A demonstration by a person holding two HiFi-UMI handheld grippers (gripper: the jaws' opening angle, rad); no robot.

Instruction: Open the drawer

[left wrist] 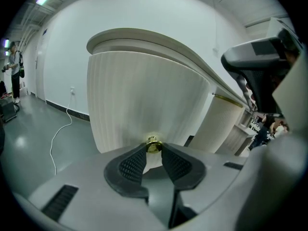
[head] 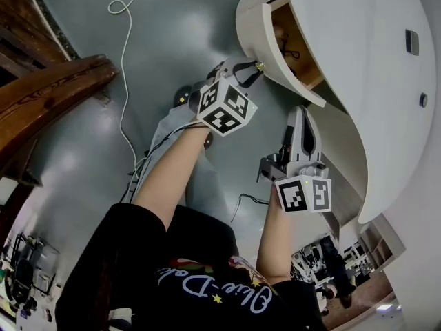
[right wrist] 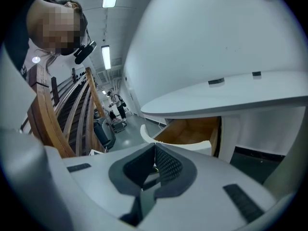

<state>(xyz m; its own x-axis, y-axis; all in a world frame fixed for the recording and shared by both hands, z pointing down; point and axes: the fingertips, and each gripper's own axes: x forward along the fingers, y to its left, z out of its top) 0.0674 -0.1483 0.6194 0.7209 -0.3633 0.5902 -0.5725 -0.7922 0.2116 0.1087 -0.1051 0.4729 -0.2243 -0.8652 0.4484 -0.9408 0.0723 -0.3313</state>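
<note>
Pinching a small brass knob (left wrist: 153,145): left gripper (left wrist: 154,151), at the curved white drawer (left wrist: 144,95) front straight ahead, which stands partly out. Right gripper (right wrist: 154,150): jaws pressed together, apparently empty; the drawer's wooden inside lies ahead, slightly right.

**First speaker:** What is the person wearing?

**Second speaker:** A black short-sleeved T-shirt (head: 138,267). Pale cursive lettering (head: 207,289) runs across the front, with small yellow stars (head: 218,298) beside it.

**First speaker:** And the tools?

**Second speaker:** The left gripper (head: 256,68) and the right gripper (head: 300,112) look alike. Each has a smooth, rounded light-grey shell that ends in two dark jaws. The jaws are lined with finely dimpled black pads (left wrist: 132,165). Dark rectangular slots (left wrist: 60,202) are cut into the shell. Each gripper also carries a white cube printed with bold black square markers, the left cube (head: 225,107) and the right cube (head: 304,194).
</note>
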